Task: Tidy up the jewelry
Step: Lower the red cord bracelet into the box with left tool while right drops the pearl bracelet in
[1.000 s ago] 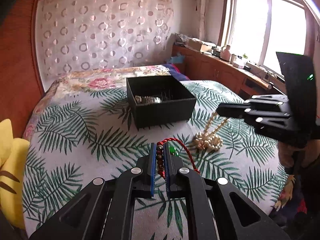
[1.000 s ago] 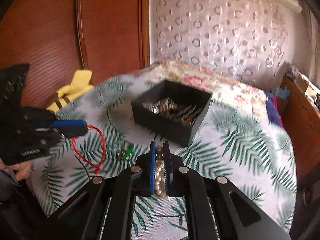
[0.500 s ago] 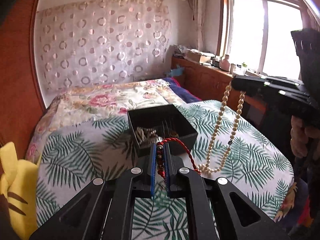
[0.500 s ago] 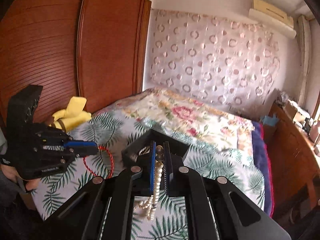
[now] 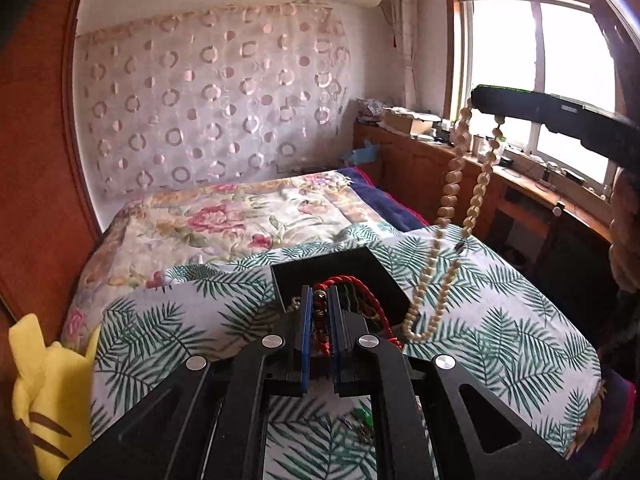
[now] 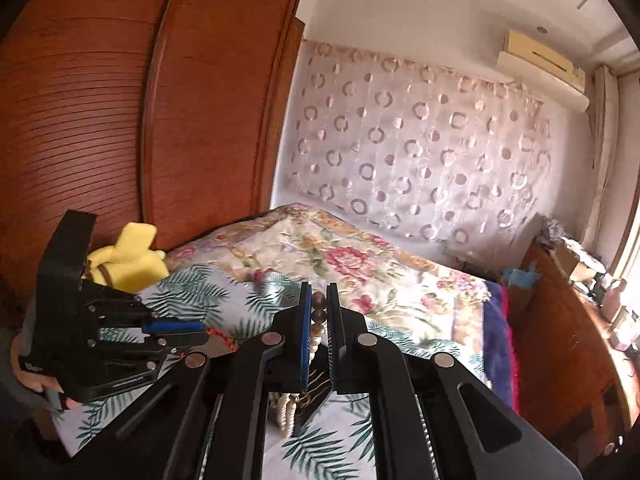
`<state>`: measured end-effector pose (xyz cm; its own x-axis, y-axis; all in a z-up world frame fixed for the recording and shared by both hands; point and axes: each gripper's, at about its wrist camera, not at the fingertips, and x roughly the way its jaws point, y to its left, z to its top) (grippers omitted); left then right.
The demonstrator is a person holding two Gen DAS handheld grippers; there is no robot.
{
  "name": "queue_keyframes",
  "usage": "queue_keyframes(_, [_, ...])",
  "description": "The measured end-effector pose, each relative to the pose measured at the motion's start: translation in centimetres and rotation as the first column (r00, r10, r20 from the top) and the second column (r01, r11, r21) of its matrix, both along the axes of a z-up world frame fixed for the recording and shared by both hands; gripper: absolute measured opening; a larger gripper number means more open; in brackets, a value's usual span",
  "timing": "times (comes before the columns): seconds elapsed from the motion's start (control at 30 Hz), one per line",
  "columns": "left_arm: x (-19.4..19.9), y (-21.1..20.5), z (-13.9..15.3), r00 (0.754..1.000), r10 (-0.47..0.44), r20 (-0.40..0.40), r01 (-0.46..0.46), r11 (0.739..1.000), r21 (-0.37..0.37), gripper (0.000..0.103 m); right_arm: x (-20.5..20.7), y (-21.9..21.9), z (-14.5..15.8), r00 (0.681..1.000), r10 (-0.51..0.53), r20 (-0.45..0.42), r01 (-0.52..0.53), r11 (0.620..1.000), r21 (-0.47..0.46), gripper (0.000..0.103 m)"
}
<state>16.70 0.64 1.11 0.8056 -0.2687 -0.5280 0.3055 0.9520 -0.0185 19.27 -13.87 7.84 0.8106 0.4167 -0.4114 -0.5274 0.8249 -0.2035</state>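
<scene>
- The left gripper [image 5: 319,312] is clamped on a red cord bracelet [image 5: 362,296] with dark beads pinched between its blue pads; the cord's loop hangs just over the near edge of the black box [image 5: 376,270].
- The right gripper [image 6: 319,308] is closed on a cream bead necklace [image 5: 450,196], held high. Seen from the left wrist, the strand drops in a long loop and its lower end lies near the box's right corner, over the leaf-print bed cover [image 5: 520,320].
- The box sits on the bed, between the two grippers and below both. Other jewelry seems to lie inside it, though the left gripper hides most of the interior.
- Step in hand, as I judge it: carry each piece over the box opening and let it down inside.
- To do it well, bring the necklace's low end over the opening first, then lower slowly so that the beads coil inside rather than drape over the wall.
- Deliver one piece at a time; the two strands hang close and could tangle.
- Open each gripper only once the piece rests on the box floor, so nothing bounces out.
- A small green piece [image 5: 362,416] lies on the cover below the left gripper, not yet collected.
</scene>
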Motion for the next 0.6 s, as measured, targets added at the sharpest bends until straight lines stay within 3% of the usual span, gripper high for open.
queue_keyframes(0.37, [2.7, 0.2, -0.2, 0.999, 0.027, -0.019, -0.027, 1.000, -0.006, 0.006, 2.1, 0.5, 1.8, 1.000, -0.003, 0.006, 0.003, 1.000, -0.001, 0.008])
queue_keyframes(0.5, [3.7, -0.3, -0.9, 0.999, 0.031, -0.037, -0.031, 1.000, -0.004, 0.006, 3.3, 0.6, 0.1, 0.999, -0.012, -0.046, 0.012, 1.000, 0.011, 0.008])
queue_keyframes(0.6, [4.5, -0.8, -1.7, 0.998, 0.033, -0.057, -0.033, 0.999, 0.003, 0.006, 4.8, 0.7, -2.8, 0.992, -0.016, -0.128, 0.018, 1.000, 0.017, 0.008])
